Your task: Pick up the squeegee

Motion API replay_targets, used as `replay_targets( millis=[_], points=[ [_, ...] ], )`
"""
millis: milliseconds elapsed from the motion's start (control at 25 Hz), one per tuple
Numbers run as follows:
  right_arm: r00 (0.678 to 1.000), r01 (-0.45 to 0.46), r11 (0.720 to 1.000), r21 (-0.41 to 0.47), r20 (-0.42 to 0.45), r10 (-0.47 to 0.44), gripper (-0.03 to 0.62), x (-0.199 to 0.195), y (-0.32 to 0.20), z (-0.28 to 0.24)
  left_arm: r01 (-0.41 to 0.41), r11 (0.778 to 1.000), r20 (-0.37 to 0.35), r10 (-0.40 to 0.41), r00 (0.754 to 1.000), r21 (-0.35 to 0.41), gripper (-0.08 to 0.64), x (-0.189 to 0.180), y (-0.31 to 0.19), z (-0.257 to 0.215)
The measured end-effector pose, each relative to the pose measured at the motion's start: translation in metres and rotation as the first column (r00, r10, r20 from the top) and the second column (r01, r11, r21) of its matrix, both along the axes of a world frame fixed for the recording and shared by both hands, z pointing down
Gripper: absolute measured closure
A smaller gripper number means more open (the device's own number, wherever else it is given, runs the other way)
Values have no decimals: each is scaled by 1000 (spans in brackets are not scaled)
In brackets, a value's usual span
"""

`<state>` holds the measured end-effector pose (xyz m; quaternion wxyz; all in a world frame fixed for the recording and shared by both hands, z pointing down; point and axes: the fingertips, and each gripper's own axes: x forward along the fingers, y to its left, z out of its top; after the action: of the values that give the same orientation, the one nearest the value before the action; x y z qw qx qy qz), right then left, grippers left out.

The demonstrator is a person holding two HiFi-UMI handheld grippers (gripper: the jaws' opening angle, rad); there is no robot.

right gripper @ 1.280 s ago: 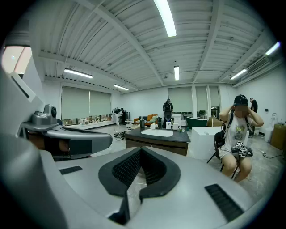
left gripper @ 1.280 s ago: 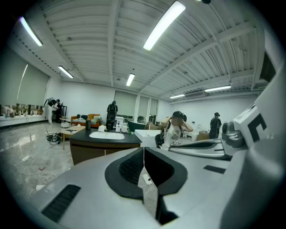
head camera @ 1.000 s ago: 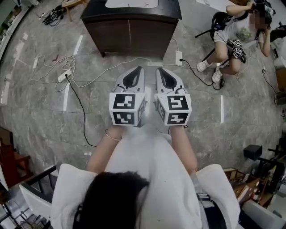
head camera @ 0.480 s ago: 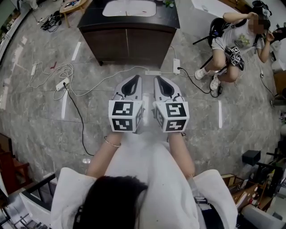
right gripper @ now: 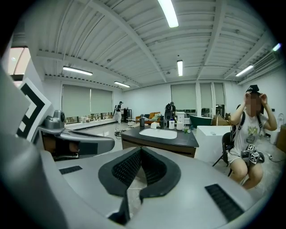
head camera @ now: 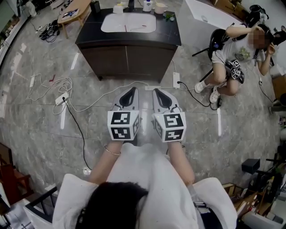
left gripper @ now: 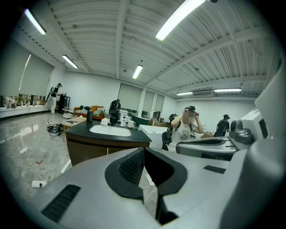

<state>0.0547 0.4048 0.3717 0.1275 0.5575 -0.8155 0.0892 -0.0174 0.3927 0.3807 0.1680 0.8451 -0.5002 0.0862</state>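
Note:
I cannot make out a squeegee in any view. A dark counter (head camera: 129,44) with a white sink basin (head camera: 128,22) stands ahead, with cups and a bottle (head camera: 147,5) at its back edge. My left gripper (head camera: 130,93) and right gripper (head camera: 160,93) are held side by side above the floor, short of the counter. Both are shut with nothing between the fingers. The left gripper view shows its tips (left gripper: 144,149) meeting, with the counter (left gripper: 107,138) beyond. The right gripper view shows the same closed tips (right gripper: 140,149) and the counter (right gripper: 158,136).
White cables and a power strip (head camera: 62,97) lie on the floor at left, and another strip (head camera: 176,80) lies near the counter's right corner. A person (head camera: 232,53) sits on a chair at right. A white tub (head camera: 210,15) stands behind the counter's right side.
Both grippers have moved forward together towards the counter, which now shows its whole top and sink. Both stayed shut.

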Motion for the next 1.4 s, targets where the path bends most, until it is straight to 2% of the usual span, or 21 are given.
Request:
replay_targets(
  millis=[320,640,880,1400],
  points=[
    [999,-43,999,-17,15,43,566,-7,-84,4,-21,1000,5,21,1000,-12,534,-9,-85,-1],
    [998,-39,999,-4,56,39,566,-29,-148,-3,-86,996,6,86,996,-14,534,-16,-151,-7],
    [996,-72,997,-22,47,73,565,-41,-191,0,-109,994,-4,109,994,-9,534,-28,-198,-9],
    [997,-76,996,-37,30,77,565,-57,-230,2,-140,990,-5,140,990,-24,534,-37,-238,-4]
  ],
)
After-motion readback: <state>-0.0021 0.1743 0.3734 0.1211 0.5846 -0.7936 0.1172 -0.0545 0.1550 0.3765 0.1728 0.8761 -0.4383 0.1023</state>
